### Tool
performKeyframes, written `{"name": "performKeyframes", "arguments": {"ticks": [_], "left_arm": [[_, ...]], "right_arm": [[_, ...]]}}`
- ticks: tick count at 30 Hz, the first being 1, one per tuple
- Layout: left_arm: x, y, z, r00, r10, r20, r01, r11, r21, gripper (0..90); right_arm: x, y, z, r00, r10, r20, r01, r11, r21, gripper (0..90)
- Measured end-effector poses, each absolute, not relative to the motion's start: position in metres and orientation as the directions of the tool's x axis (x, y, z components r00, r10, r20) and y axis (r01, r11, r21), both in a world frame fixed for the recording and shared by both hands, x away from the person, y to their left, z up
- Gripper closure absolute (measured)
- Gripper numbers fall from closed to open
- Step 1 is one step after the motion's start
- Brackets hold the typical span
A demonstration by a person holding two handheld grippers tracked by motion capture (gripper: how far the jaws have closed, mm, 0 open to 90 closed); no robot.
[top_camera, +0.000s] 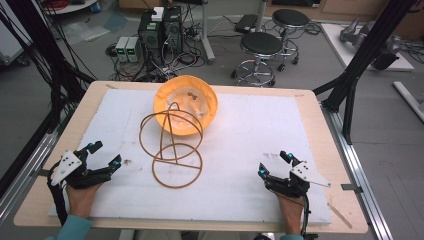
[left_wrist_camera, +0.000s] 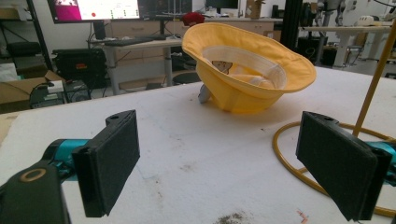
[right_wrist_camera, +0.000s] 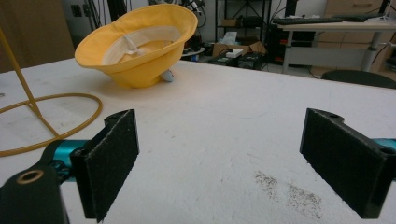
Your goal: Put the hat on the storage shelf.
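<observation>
A person sits at a table with a white mat on top. Each hand holds a black gripper. The left gripper rests near the front left edge of the mat, and its two jaws are spread wide with nothing between them. The right gripper rests near the front right edge, and its jaws are spread wide too, with only bare mat in the gap. A yellow hat lies upside down at the back middle of the mat, so I can see its pale inside. It leans a bit, with its brim tipped up on one side. Just in front of the hat stands a thin wire stand made of rings. One ring lies flat on the mat, a rod goes up from it, and more rings sit at the top, right in front of the hat. The stand is between the two grippers, closer to the left one. Both grippers are well apart from the hat. Little dark specks dot the mat near the right gripper.
</observation>
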State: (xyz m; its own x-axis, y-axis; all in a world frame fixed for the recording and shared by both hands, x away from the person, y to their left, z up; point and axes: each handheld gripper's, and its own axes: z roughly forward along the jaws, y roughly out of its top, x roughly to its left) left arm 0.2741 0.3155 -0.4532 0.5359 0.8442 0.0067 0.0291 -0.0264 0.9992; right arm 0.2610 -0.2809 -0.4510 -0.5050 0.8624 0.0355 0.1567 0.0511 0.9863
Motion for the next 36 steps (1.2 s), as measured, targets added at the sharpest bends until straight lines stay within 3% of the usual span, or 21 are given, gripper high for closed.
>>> {"name": "performKeyframes", "arguments": {"ticks": [36], "left_arm": [[0.2794, 0.3145, -0.4514, 0.524, 0.851, -0.019, 0.072, -0.022, 0.997, 13.9]], "right_arm": [[0.2612, -0.2800, -0.4509, -0.504, 0.864, 0.026, 0.157, 0.062, 0.986, 10.6]]}}
